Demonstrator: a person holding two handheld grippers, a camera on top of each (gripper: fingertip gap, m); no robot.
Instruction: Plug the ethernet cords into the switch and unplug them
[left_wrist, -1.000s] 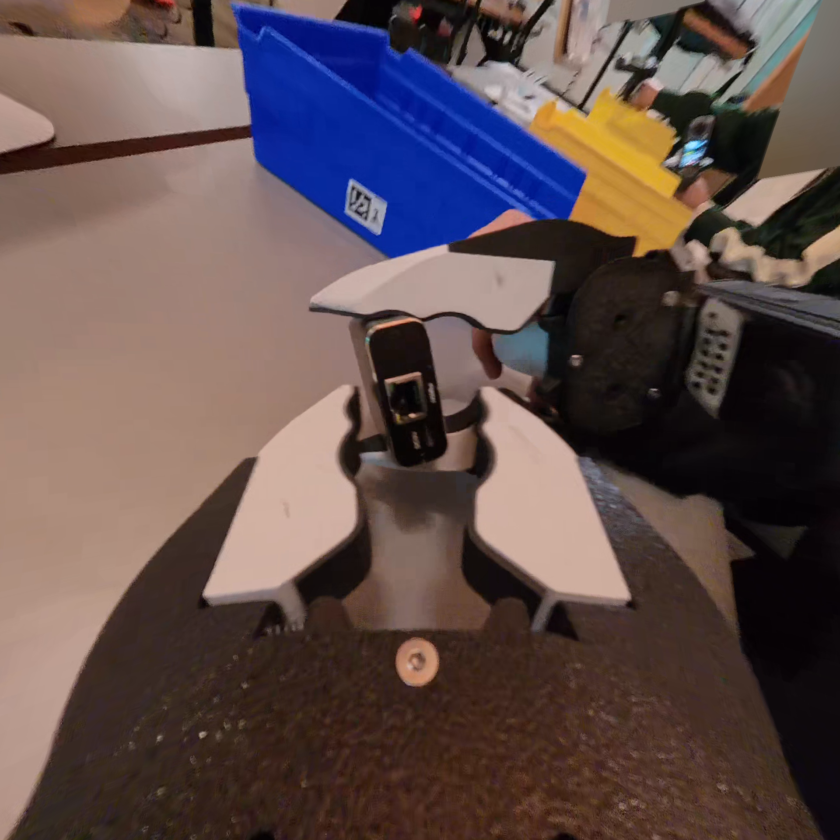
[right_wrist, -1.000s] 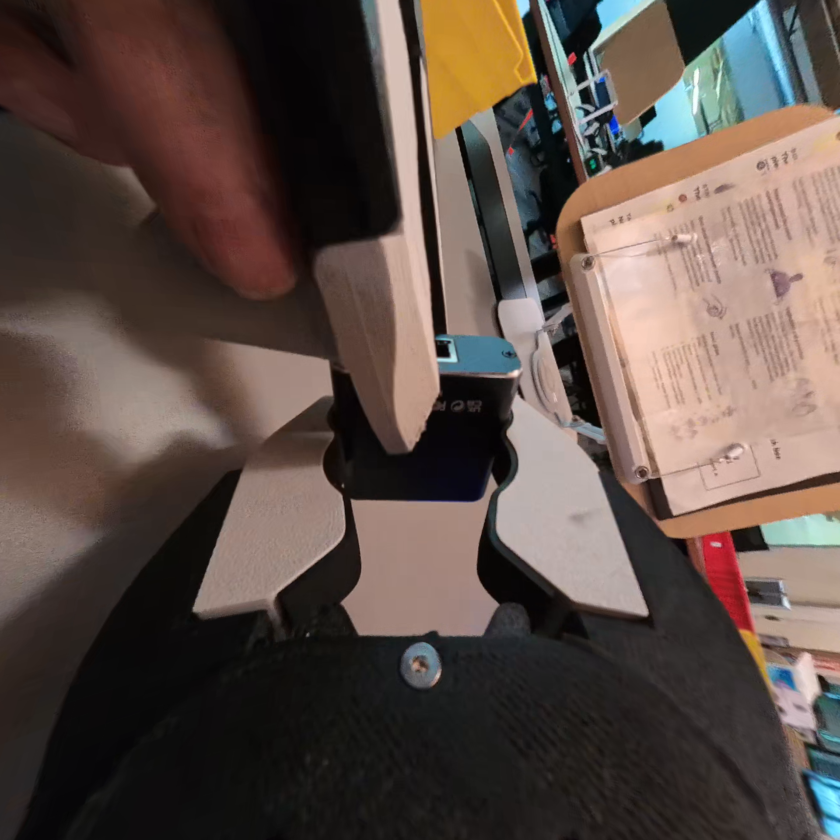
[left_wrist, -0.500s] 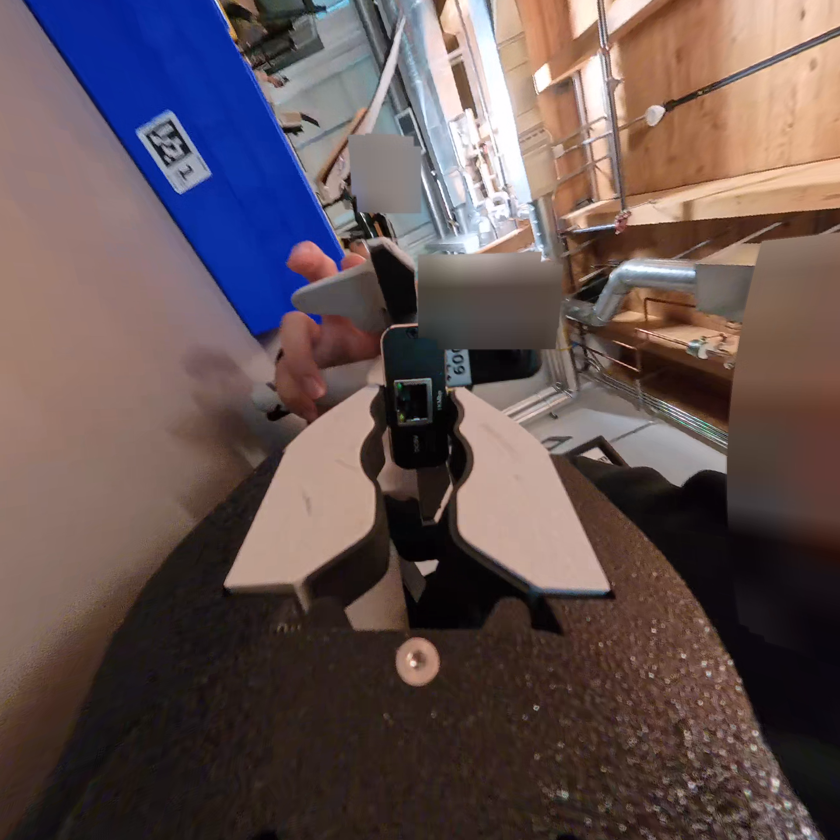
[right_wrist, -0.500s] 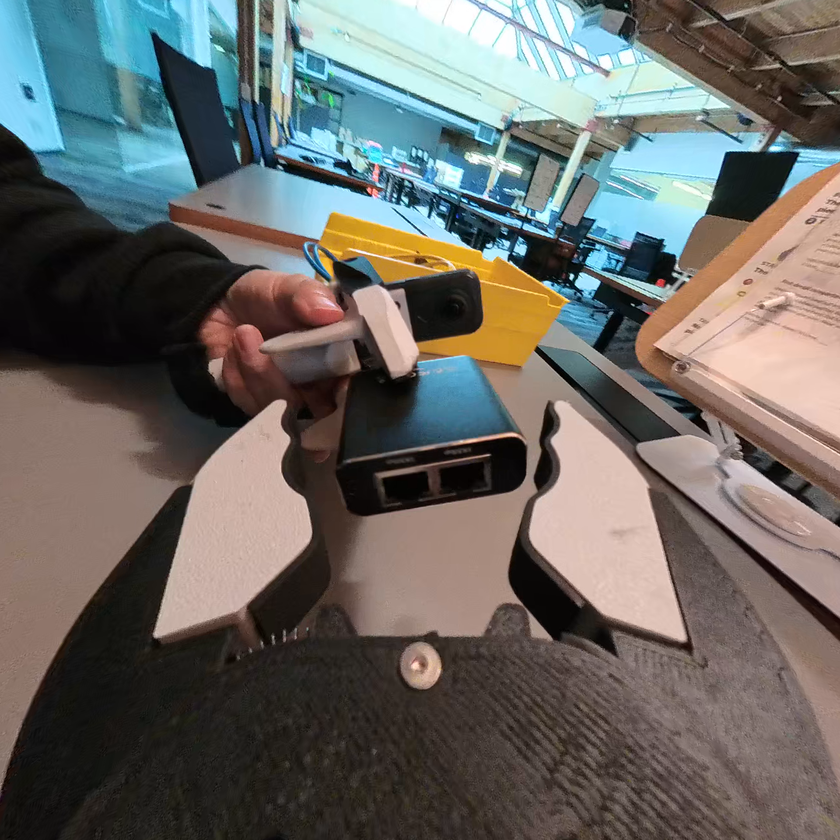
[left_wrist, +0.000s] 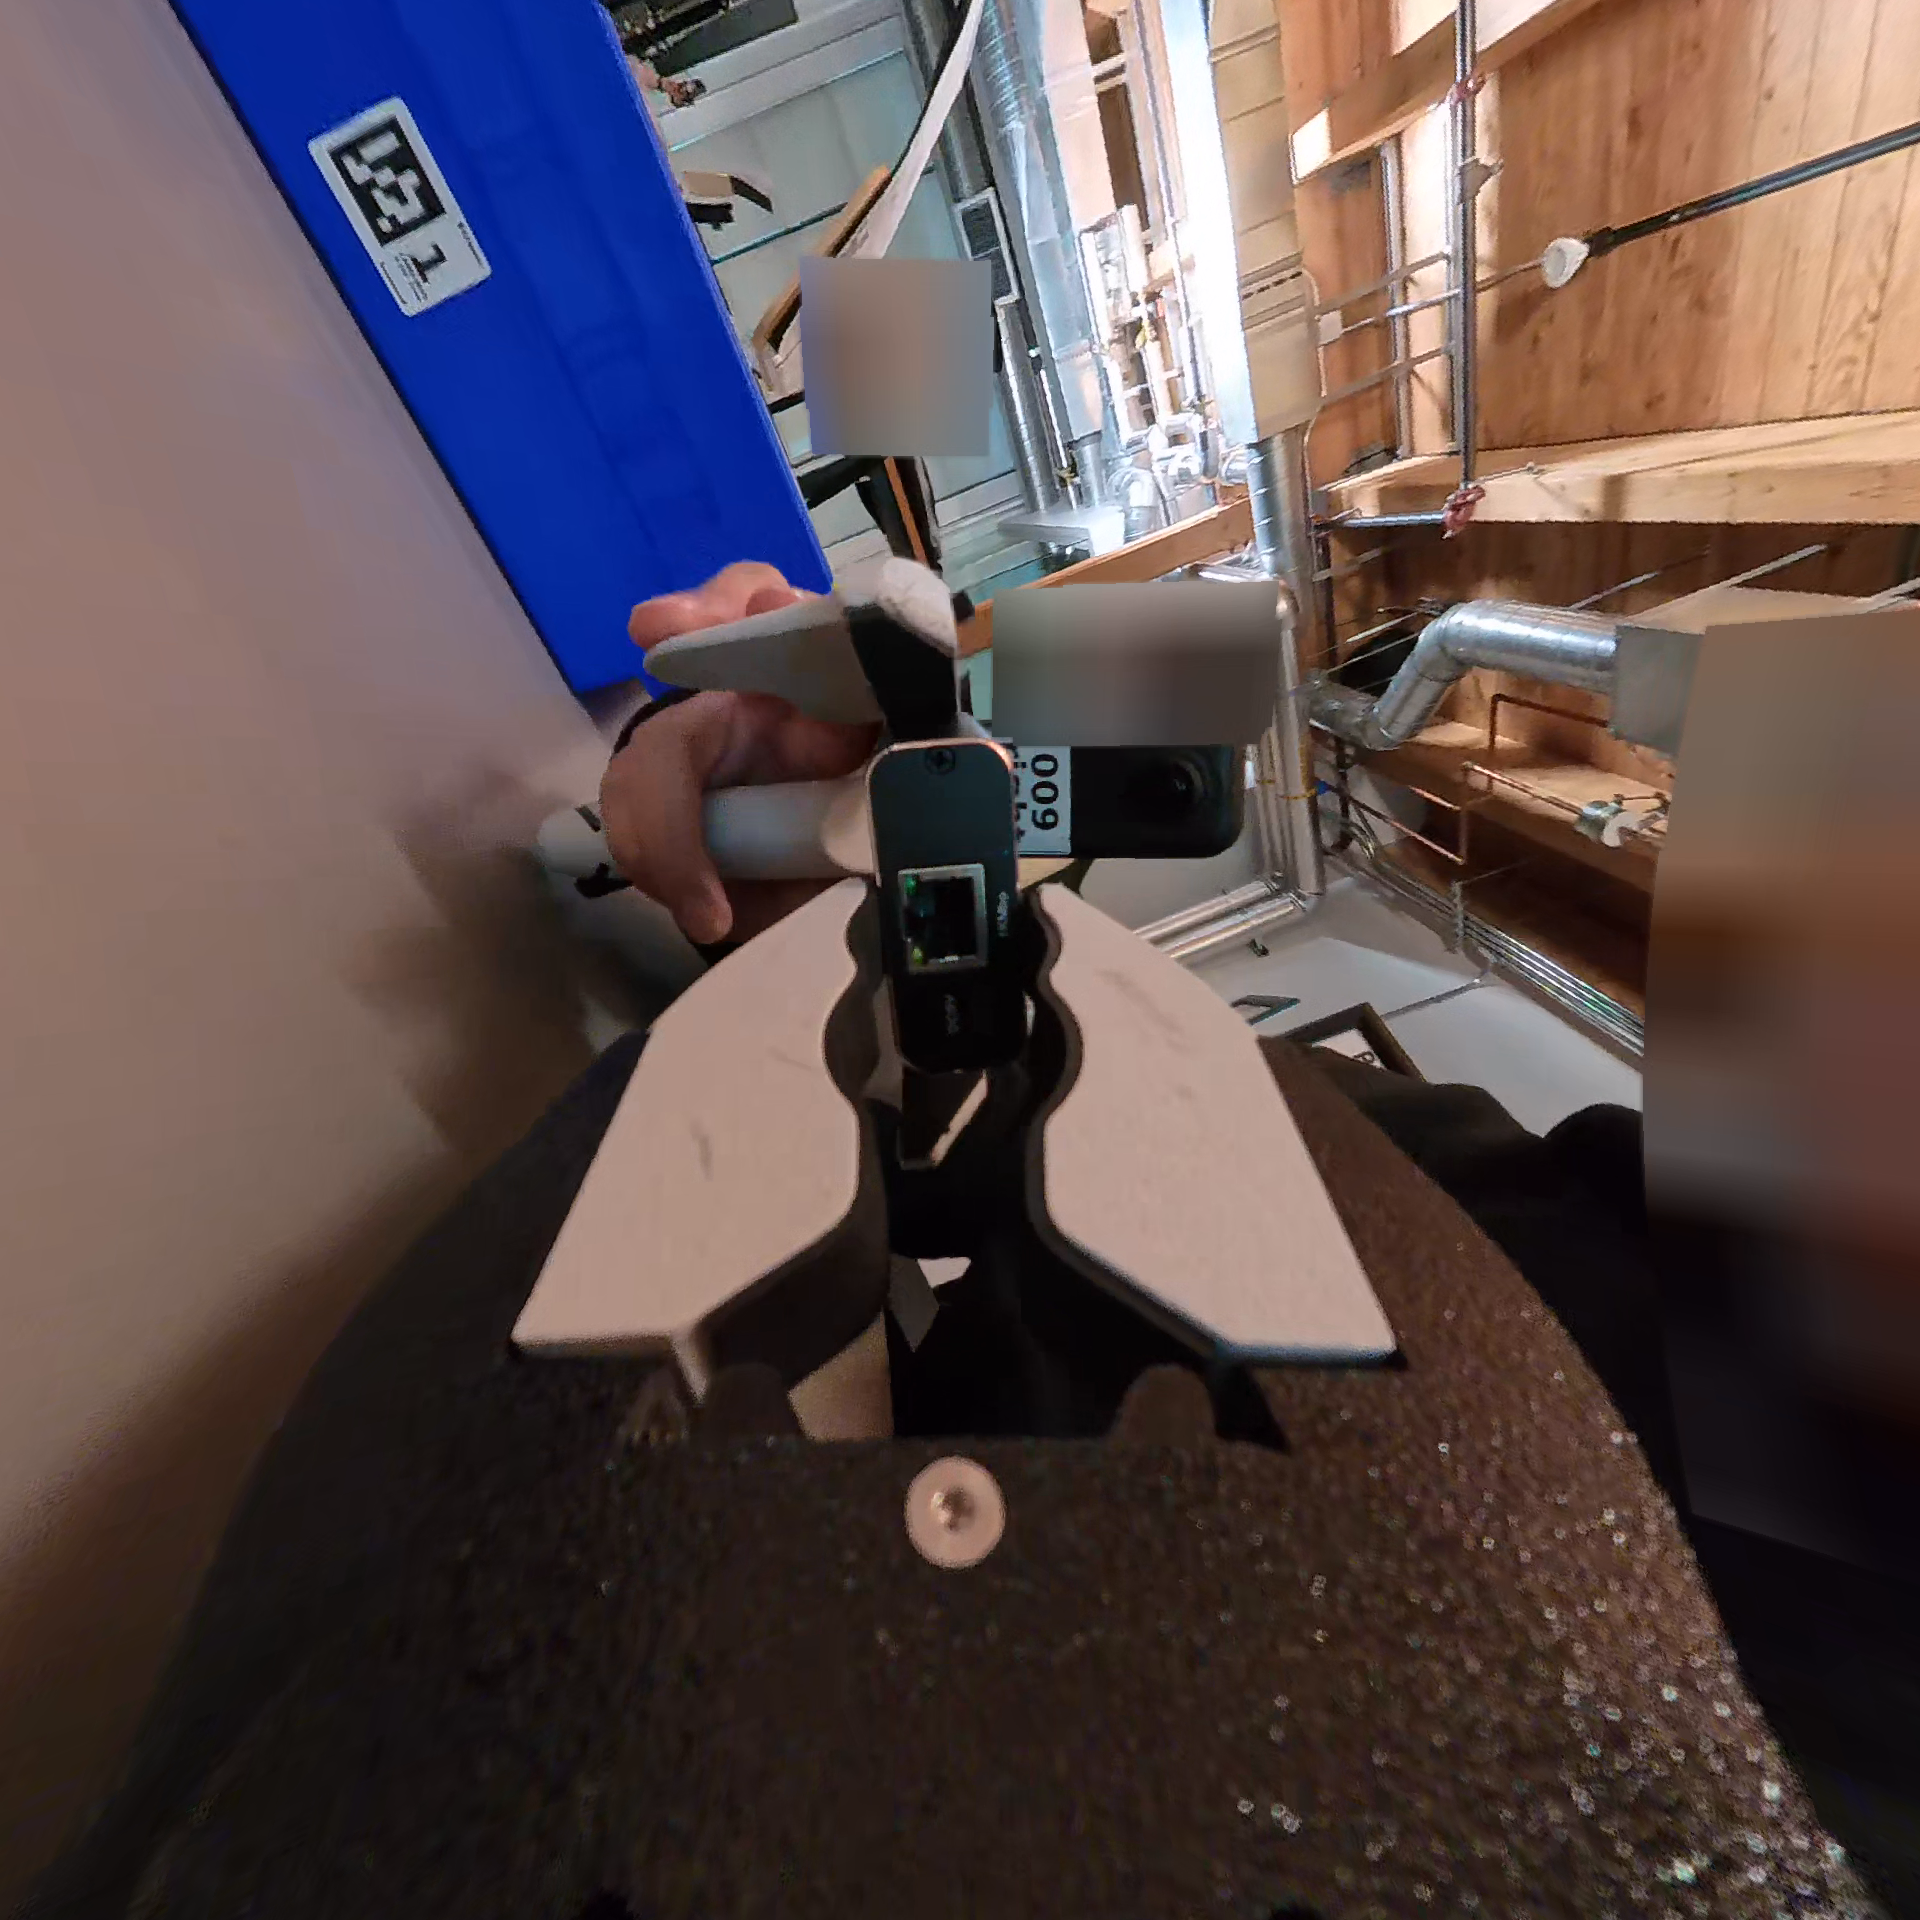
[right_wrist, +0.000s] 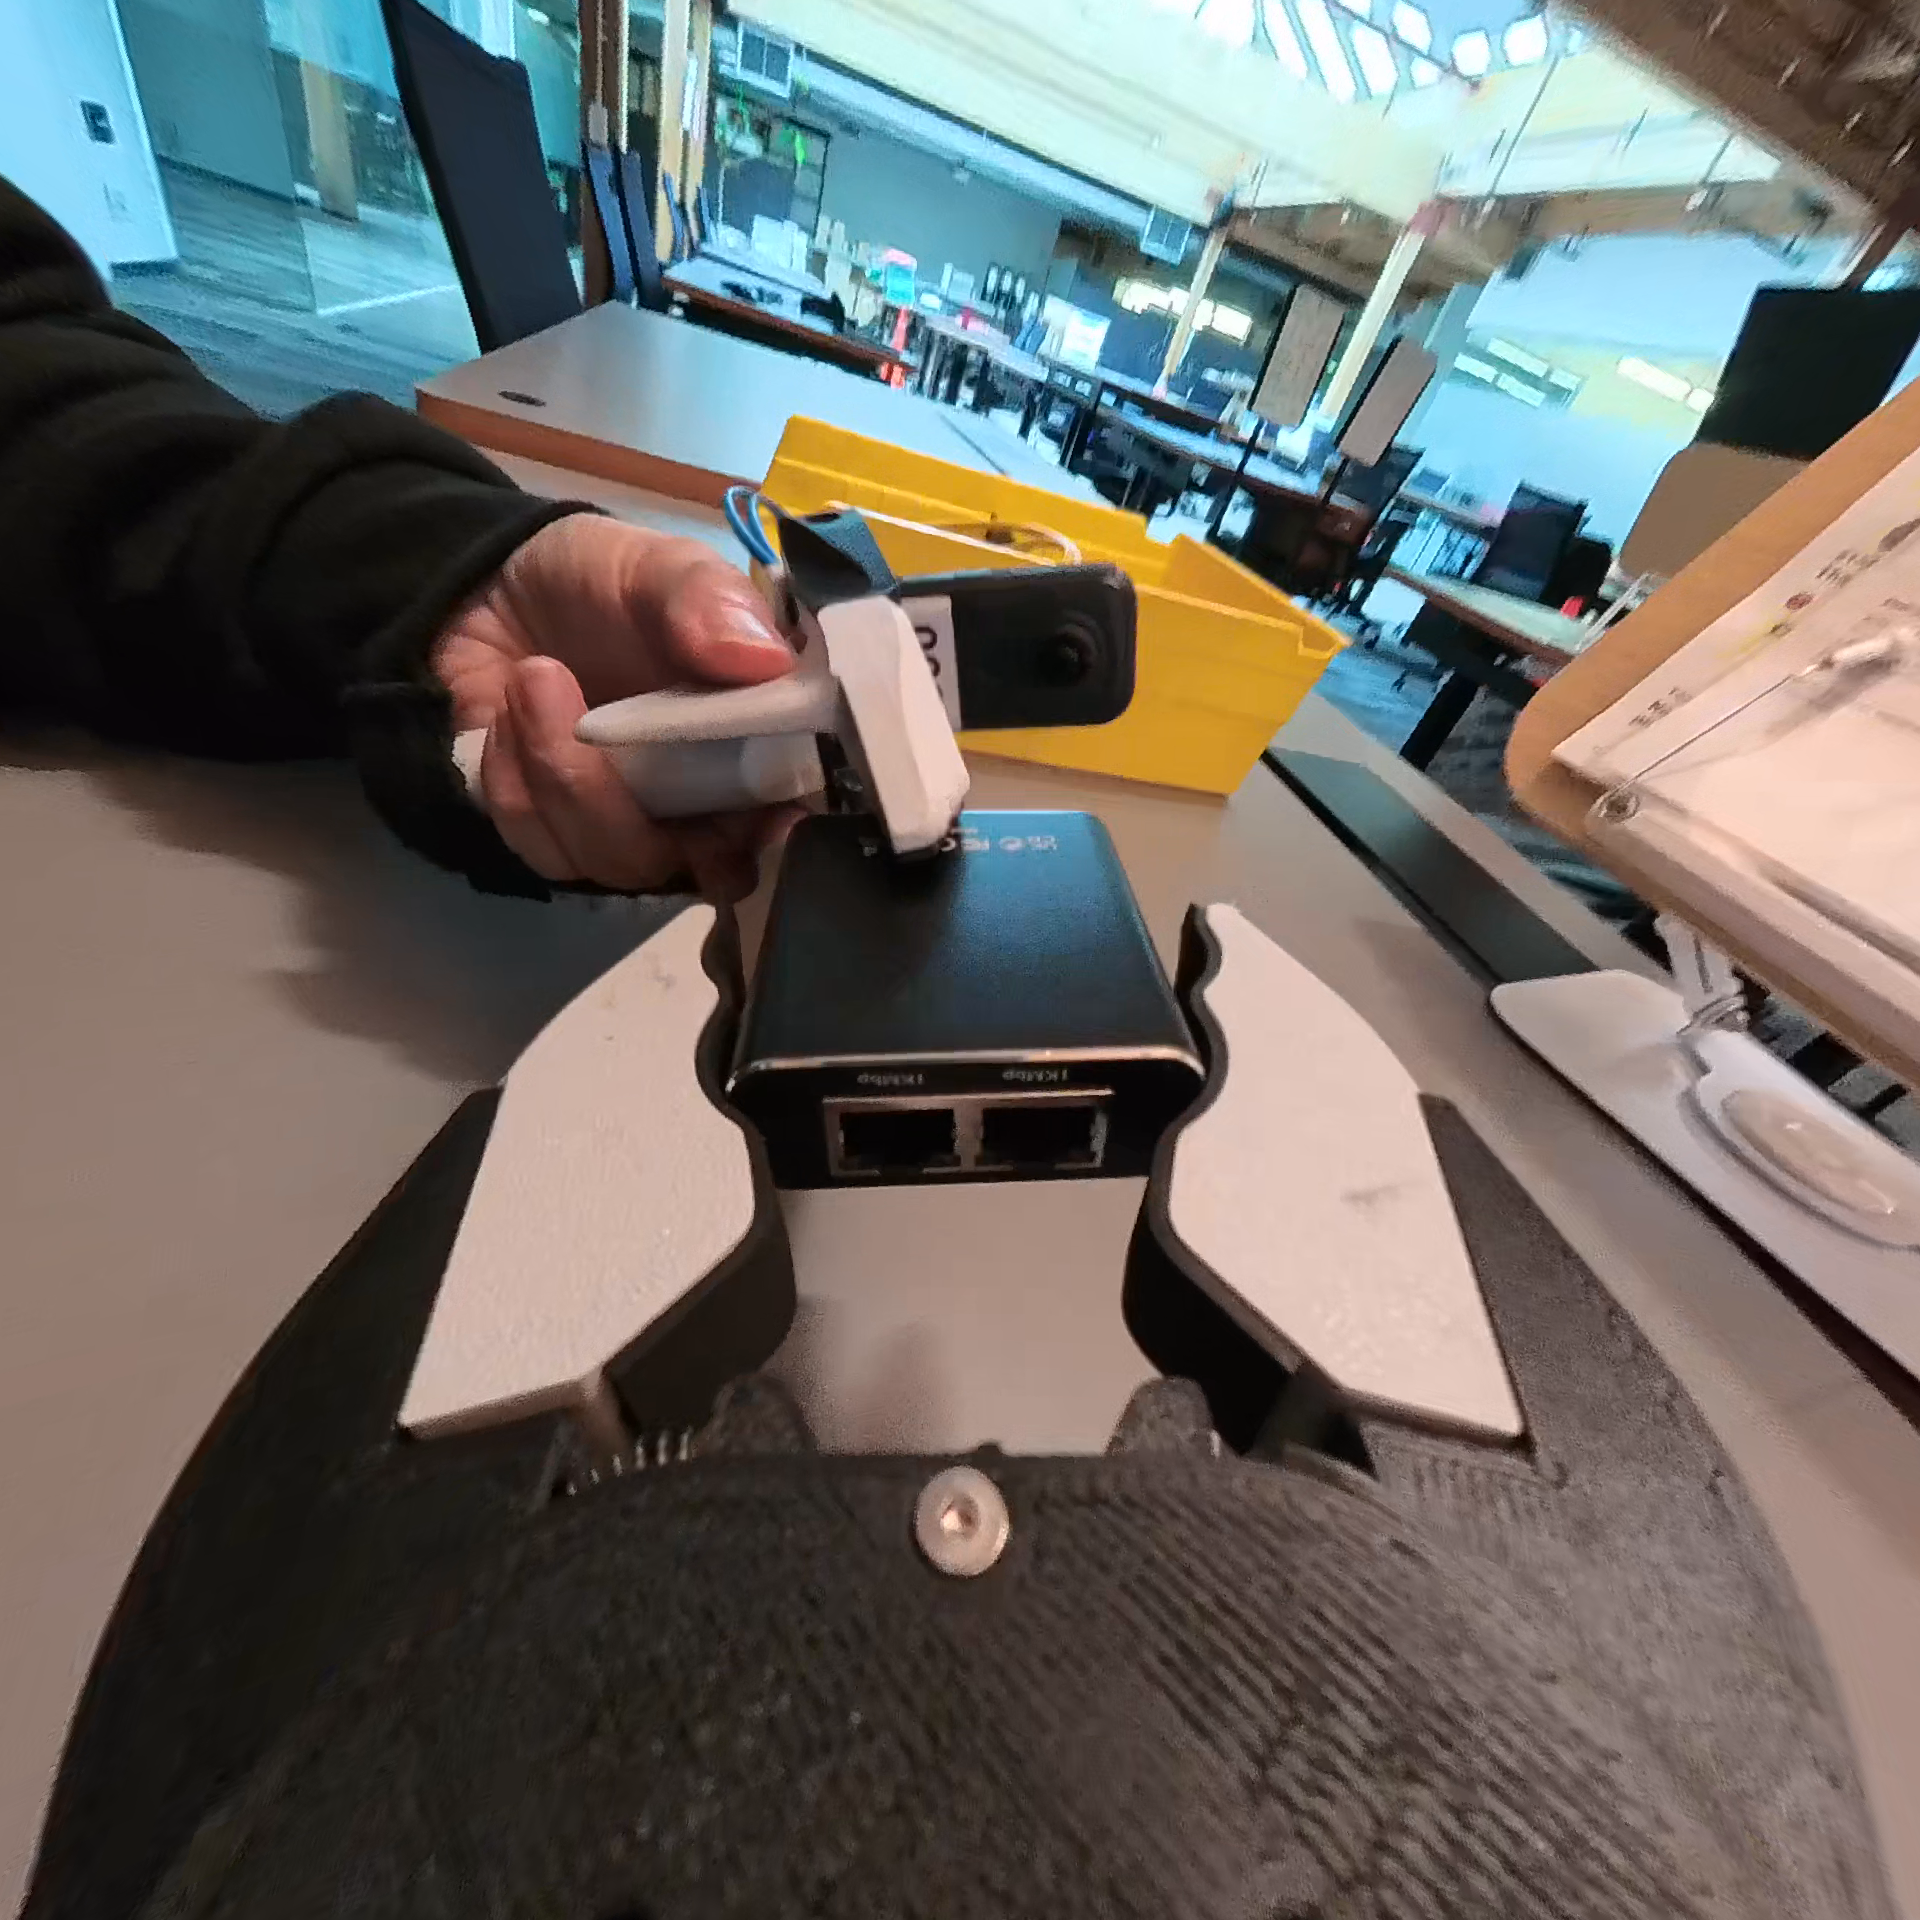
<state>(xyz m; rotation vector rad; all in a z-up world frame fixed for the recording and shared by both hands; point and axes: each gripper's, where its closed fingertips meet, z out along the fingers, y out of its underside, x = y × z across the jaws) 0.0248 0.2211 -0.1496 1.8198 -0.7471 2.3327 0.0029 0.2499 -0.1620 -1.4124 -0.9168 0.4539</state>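
The switch (right_wrist: 961, 997), a small black box, is the landmark here: in the right wrist view it lies flat on the pale counter (right_wrist: 208, 1039) with its two empty ports facing the camera. The right gripper (right_wrist: 961, 1039) has its white fingers (right_wrist: 592, 1174) spread to either side of the switch's near end; the black inner edges sit just beside its corners, though whether they actually press the casing is hard to tell from this angle. At the switch's far end the left gripper (right_wrist: 883, 748), held in a hand (right_wrist: 603, 707) with a dark sleeve, has one fingertip down on the top face. The left wrist view shows that same far end, with a single port, pinched between the left gripper (left_wrist: 956, 966) and its two white fingers (left_wrist: 727, 1122), which are pressed in against the switch (left_wrist: 951, 914) on both narrow sides. Beyond the switch in that view is the person's other hand (left_wrist: 707, 790) around the right gripper's handle. Behind the switch, in the right wrist view, stands a yellow bin (right_wrist: 1164, 644) with thin blue wire showing at its left corner. Right of the switch a clipboard-like stand (right_wrist: 1714, 748) holding a printed page rests on a white base. A blue bin (left_wrist: 540, 343) with a square tag stands behind the switch in the left wrist view.
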